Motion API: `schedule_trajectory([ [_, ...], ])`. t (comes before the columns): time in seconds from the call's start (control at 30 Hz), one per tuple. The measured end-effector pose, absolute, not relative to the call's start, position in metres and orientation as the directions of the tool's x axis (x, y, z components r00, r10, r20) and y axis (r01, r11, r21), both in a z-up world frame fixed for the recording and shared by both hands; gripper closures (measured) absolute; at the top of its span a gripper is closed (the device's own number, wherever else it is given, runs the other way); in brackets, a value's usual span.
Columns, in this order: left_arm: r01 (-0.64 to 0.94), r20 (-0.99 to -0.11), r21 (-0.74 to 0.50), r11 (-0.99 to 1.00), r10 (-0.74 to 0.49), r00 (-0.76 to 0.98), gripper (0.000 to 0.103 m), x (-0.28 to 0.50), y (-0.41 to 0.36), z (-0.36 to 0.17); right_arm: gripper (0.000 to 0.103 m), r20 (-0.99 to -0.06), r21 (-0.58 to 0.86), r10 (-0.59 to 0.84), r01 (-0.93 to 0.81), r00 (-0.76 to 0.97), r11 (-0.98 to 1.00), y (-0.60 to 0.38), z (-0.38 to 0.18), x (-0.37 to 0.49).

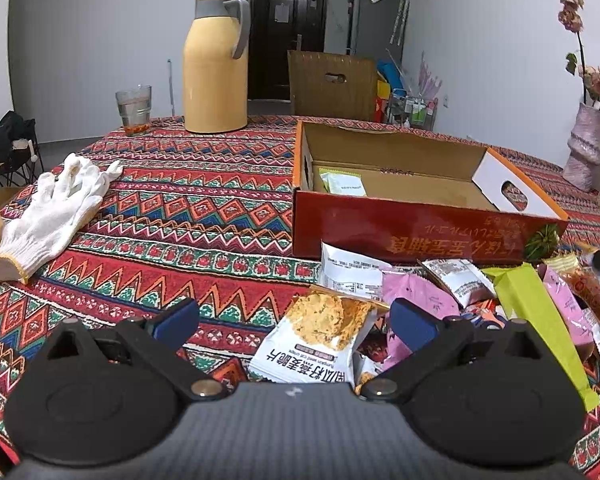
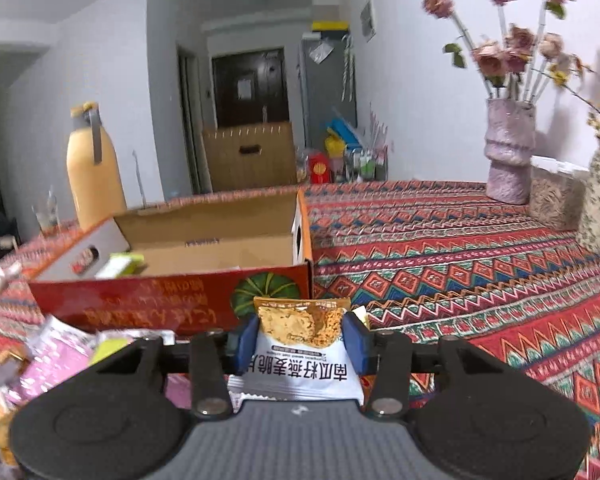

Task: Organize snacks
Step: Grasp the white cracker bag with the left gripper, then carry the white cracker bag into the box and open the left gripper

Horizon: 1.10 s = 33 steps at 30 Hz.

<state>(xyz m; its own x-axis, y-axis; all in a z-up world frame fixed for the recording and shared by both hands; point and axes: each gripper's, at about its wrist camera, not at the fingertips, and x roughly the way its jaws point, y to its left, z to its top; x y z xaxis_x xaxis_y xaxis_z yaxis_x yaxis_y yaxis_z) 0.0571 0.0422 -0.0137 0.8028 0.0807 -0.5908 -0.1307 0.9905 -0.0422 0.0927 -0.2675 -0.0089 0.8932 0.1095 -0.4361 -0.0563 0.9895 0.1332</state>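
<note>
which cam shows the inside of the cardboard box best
The left wrist view: it looks down into the open cardboard box, showing most of its bare floor and a pale green packet at one end. The right wrist view sits lower, so the red front wall hides much of the floor.

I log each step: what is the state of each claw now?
Left claw: open, holding nothing.
Right claw: closed on white snack packet.
</note>
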Motion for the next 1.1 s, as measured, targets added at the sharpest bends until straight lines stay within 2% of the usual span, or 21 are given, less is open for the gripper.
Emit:
schedule_trajectory([
  [0.4, -0.047, -0.625, -0.025, 0.999, 0.021, 0.78, 0.0, 0.078, 0.041, -0.025, 0.058, -0.429, 0.146, 0.08, -0.018, 0.9, 0.989, -0.274, -0.013, 0.061],
  [0.57, -0.026, -0.653, -0.077, 0.997, -0.03, 0.757, 0.002, 0.088, 0.047, -0.032, 0.058, -0.428, 0.145, 0.071, -0.009, 0.901, 0.989, -0.274, -0.012, 0.055],
  [0.77, -0.014, -0.669, -0.126, 0.992, -0.074, 0.74, 0.027, 0.089, 0.051, -0.039, 0.058, -0.431, 0.14, 0.077, -0.018, 0.899, 0.99, -0.27, -0.012, 0.053],
  [0.83, -0.007, -0.669, -0.141, 0.99, -0.09, 0.738, 0.042, 0.089, 0.052, -0.04, 0.058, -0.431, 0.139, 0.079, -0.02, 0.899, 0.99, -0.268, -0.012, 0.052],
  [0.9, -0.008, -0.667, -0.147, 0.989, -0.094, 0.739, 0.05, 0.088, 0.053, -0.04, 0.058, -0.432, 0.138, 0.08, -0.022, 0.898, 0.99, -0.268, -0.012, 0.051],
  [1.1, -0.02, -0.65, -0.158, 0.987, -0.088, 0.755, 0.053, 0.084, 0.057, -0.036, 0.058, -0.434, 0.136, 0.084, -0.027, 0.897, 0.99, -0.265, -0.011, 0.048],
])
